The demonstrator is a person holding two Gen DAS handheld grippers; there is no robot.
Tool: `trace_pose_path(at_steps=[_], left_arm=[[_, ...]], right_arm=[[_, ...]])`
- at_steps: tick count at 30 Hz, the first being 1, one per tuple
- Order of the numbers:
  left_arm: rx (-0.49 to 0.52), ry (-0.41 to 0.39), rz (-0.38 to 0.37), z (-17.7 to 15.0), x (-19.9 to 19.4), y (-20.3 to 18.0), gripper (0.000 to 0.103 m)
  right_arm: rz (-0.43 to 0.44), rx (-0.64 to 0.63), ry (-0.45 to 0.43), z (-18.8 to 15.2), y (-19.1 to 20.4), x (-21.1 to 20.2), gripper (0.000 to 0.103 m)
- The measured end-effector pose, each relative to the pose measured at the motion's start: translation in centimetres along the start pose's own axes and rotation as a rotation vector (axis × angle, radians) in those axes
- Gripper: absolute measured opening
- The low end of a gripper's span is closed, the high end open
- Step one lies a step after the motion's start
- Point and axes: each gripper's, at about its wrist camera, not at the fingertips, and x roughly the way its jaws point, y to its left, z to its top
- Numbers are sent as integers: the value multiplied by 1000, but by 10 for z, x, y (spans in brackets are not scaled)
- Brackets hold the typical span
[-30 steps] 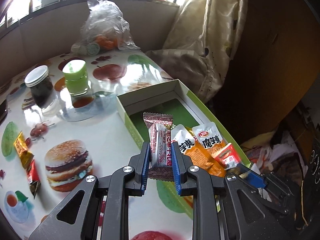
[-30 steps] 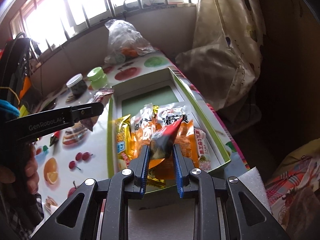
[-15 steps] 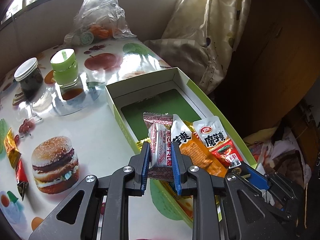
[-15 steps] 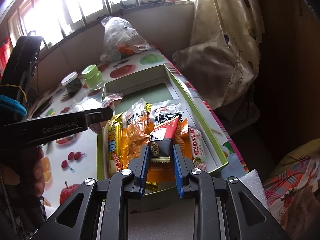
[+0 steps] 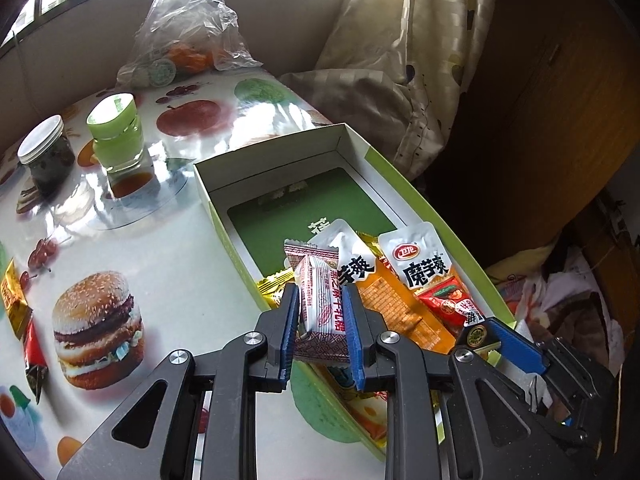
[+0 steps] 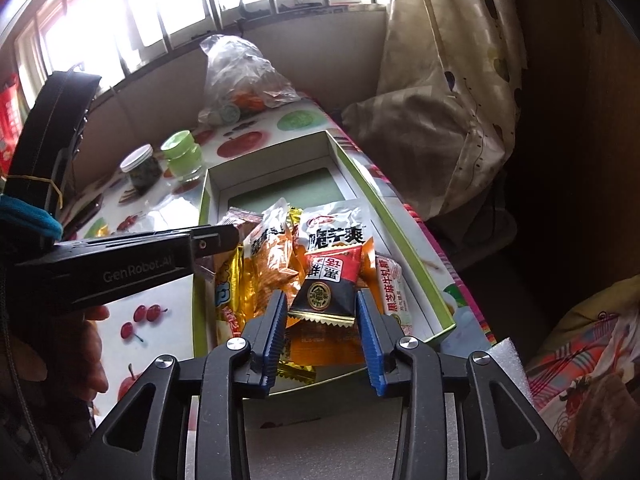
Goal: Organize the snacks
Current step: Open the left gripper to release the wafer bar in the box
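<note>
Now clamped in the left claw [image 5: 320,308]: a white-and-maroon candy packet [image 5: 320,308], upright above the near left wall of the green-rimmed box [image 5: 404,184], with a gold wrapper [image 5: 274,280] and the orange-and-white konjac pouches [image 5: 424,276] crowding the floor just behind it. Right claw [image 6: 322,322] just parted, pads clear of the red-and-black sachet [image 6: 328,280] lying between them atop the heap. Around on the fruit-print worktop [image 5: 172,264]: a green-lidded jar [image 5: 116,136], a dark white-capped jar [image 5: 46,156], a clear plastic bag [image 5: 188,24], and stray wrappers [image 5: 16,300] at the far left edge.

Two jars [image 5: 116,136], plastic bag [image 5: 188,28]
</note>
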Motion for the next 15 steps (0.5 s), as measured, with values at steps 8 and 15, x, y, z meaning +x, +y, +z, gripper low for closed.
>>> trace_pose_path(at_steps=[8,15], left_arm=[[0,-11,-16,0,-3,-1,35],[-13,-30,-13,-2,-13,1,40]], right_arm=[[-12,1,-13,0,1,-3,43],[-30,-9,-20,-1,4,-8,49]])
